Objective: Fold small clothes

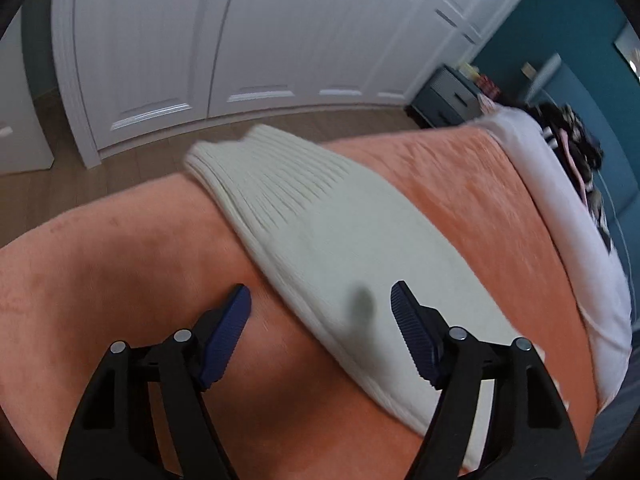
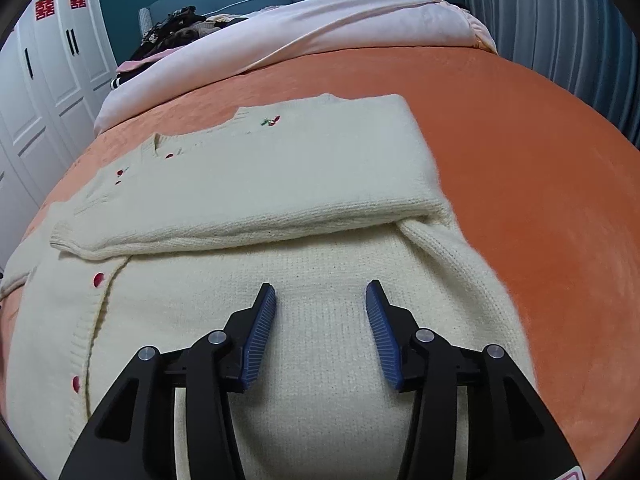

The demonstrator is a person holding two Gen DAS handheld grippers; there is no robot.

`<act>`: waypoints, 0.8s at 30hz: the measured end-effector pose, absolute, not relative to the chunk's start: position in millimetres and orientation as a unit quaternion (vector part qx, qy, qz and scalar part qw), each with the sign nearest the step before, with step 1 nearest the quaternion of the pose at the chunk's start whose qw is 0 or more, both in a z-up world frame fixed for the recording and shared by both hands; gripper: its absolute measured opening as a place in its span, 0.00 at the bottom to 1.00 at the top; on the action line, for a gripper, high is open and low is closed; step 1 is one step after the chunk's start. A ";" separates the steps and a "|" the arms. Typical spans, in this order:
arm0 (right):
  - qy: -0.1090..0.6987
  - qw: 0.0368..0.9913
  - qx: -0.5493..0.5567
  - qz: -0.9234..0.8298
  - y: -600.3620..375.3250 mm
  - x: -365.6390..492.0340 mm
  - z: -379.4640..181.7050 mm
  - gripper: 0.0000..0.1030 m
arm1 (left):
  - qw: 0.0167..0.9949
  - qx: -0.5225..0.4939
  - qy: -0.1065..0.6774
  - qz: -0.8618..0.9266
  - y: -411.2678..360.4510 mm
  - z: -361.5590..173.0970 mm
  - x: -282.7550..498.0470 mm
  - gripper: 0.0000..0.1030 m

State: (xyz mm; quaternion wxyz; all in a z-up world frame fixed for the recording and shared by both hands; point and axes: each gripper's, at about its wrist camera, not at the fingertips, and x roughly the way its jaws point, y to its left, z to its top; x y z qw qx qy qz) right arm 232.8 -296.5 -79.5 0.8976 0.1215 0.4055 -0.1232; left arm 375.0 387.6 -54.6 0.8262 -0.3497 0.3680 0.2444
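**Cream cardigan on the orange bed**

Left wrist view: the left gripper [image 1: 320,300] is hanging open and empty over the blurred cream ribbed-knit cardigan [image 1: 320,216], lying on the orange plush bedspread [image 1: 120,264].

Right wrist view: the right gripper [image 2: 320,300] is hovering part-open, gripping nothing, above the cardigan [image 2: 280,168], whose near hem is hidden.

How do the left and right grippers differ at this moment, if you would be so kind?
The left gripper stands wider open than the right gripper. The left hangs over the cream cardigan's edge and the orange blanket; the right is over the cardigan's middle. Both have blue ribbed pads, and neither holds anything.
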 end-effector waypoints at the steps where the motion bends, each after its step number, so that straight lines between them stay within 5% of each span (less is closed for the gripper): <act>1: 0.406 0.898 0.119 -0.124 -295.9 233.5 -80.3 0.47 | 0.825 -0.358 0.361 0.246 395.9 -54.5 377.0 0.59; 3: 0.406 0.898 0.117 -0.124 -295.2 233.5 -81.6 0.50 | 0.824 -0.355 0.366 0.248 398.3 -53.3 386.6 0.43; 4: 0.406 0.898 0.118 -0.123 -295.5 233.6 -82.3 0.50 | 0.824 -0.352 0.371 0.241 395.7 -51.7 391.9 0.19; 5: 0.405 0.898 0.120 -0.122 -296.0 233.6 -82.7 0.50 | 0.826 -0.353 0.377 0.228 390.0 -46.8 397.8 0.10; 10: 0.399 0.900 0.135 -0.114 -299.7 232.1 -84.7 0.52 | 0.908 -0.270 0.297 0.117 294.8 49.2 399.0 0.09; 15: 0.392 0.902 0.150 -0.103 -304.2 229.5 -84.7 0.55 | 0.932 -0.193 0.292 -0.088 112.5 109.7 383.4 0.09; 20: 0.389 0.902 0.161 -0.093 -305.7 229.2 -84.7 0.58 | 0.894 -0.110 0.392 -0.189 -44.7 43.4 350.4 0.24; 22: 0.388 0.902 0.167 -0.088 -306.8 229.1 -84.6 0.59 | 0.877 -0.111 0.432 -0.178 -66.3 4.4 338.2 0.36; 24: 0.386 0.902 0.174 -0.082 -308.2 228.8 -84.4 0.60 | 0.868 -0.137 0.451 -0.153 -63.6 -21.8 323.7 0.37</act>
